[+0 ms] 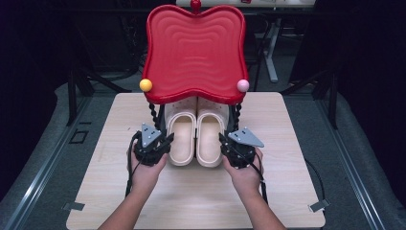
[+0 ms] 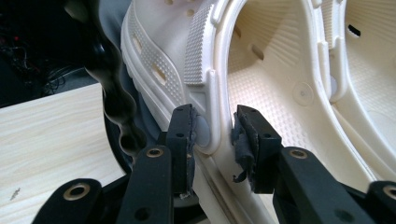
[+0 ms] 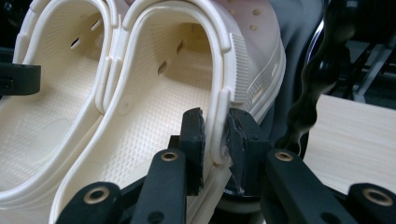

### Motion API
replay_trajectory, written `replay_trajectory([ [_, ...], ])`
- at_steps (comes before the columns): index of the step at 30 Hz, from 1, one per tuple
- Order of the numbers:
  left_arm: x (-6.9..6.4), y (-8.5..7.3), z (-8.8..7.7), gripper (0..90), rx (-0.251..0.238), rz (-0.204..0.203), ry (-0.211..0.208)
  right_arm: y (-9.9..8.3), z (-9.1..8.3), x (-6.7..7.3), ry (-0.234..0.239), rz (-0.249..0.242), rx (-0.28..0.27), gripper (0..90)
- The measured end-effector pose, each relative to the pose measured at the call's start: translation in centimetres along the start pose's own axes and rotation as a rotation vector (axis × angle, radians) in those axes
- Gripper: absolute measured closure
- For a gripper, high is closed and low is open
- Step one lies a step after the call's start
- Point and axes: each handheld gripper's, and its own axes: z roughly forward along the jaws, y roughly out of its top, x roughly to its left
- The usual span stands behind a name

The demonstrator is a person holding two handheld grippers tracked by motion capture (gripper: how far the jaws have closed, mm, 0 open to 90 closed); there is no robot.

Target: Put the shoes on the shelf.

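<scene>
High view: hand-held grippers [image 1: 167, 142] [image 1: 224, 142] clamp both clogs [image 1: 182, 139] [image 1: 211, 138].

Two cream clogs [image 1: 197, 136] with dotted-texture footbeds sit on a pale wood-grain worktop [image 1: 287, 158]. The rippled tray [image 1: 195, 52] above is glossy red, with one yellow knob [image 1: 145, 85] and one pink knob [image 1: 243, 85].

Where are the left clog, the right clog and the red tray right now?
left clog [image 1: 182, 139]: high view, on its footbed.
right clog [image 1: 209, 139]: high view, on its footbed.
red tray [image 1: 194, 52]: high view, on the middle of its rippled top.
</scene>
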Motion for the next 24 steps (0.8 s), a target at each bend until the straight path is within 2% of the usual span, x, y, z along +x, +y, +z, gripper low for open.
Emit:
replay_trajectory([
  [10, 0.8, 1.8, 1.3, 70.9, -0.029, -0.036, 0.012, 1.6, 1.6, -0.2, -0.039, -0.017, -0.009, 77.1],
  [18, 1.3, 2.3, 2.1, 70.7, -0.051, -0.038, 0.015, 2.2, 2.5, -0.2, -0.076, -0.015, -0.034, 76.6],
  [21, 1.4, 2.5, 2.3, 71.1, -0.063, -0.031, 0.013, 2.2, 2.8, -0.3, -0.087, -0.012, -0.047, 76.8],
  [24, 1.0, 2.8, 2.6, 71.1, -0.06, -0.003, 0.037, 2.4, 3.0, -0.2, -0.1, -0.012, -0.057, 76.8],
])
